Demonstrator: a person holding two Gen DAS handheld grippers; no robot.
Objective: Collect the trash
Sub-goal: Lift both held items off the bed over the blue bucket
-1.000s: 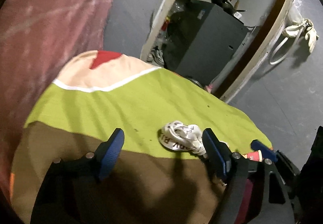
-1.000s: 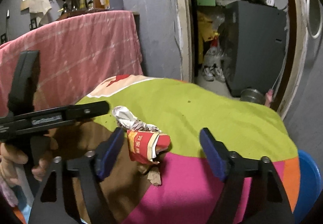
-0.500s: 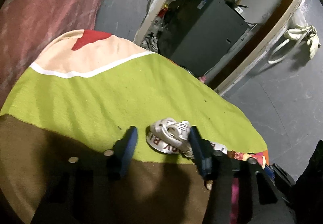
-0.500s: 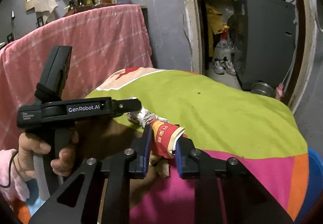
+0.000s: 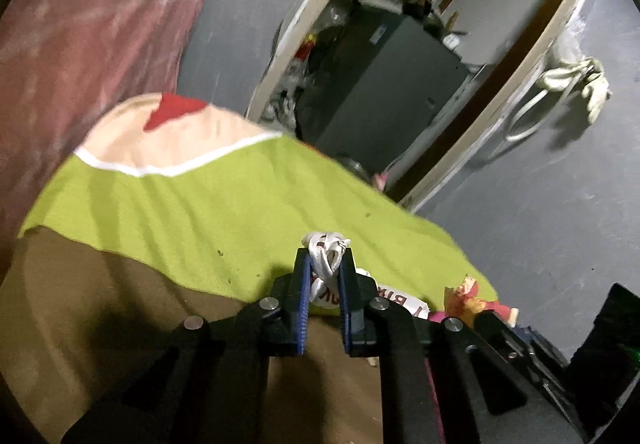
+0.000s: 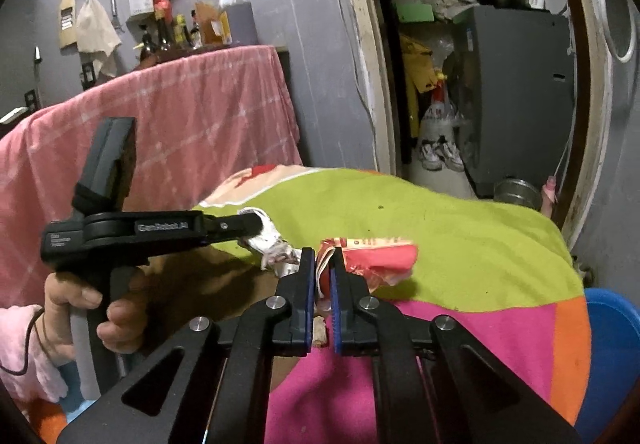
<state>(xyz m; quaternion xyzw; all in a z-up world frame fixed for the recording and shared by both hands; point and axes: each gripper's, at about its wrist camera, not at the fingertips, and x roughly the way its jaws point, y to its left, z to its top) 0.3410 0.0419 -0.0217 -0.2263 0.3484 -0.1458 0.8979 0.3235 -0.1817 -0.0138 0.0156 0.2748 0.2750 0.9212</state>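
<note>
Left gripper [image 5: 325, 258]: jaws closing, pads pressing a crumpled white wrapper [image 5: 326, 248] lifted just above the green part of the bedcover [image 5: 200, 203]; right gripper [image 6: 325, 258] clenched on a red snack wrapper [image 6: 376, 254], above the same cover; blue basin [image 6: 612, 344] beside the bed.

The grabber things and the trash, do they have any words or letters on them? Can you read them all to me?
"GenRobot.AI": on the side of the left gripper, blurry here.
Small white label behind it on that gripper's body: too small to read.
"BIR" and "K": red letters, part of a word, on the white wrapper pinched in the closing left gripper.
Red wrapper in the right gripper: printed marks, too blurred to read.
</note>
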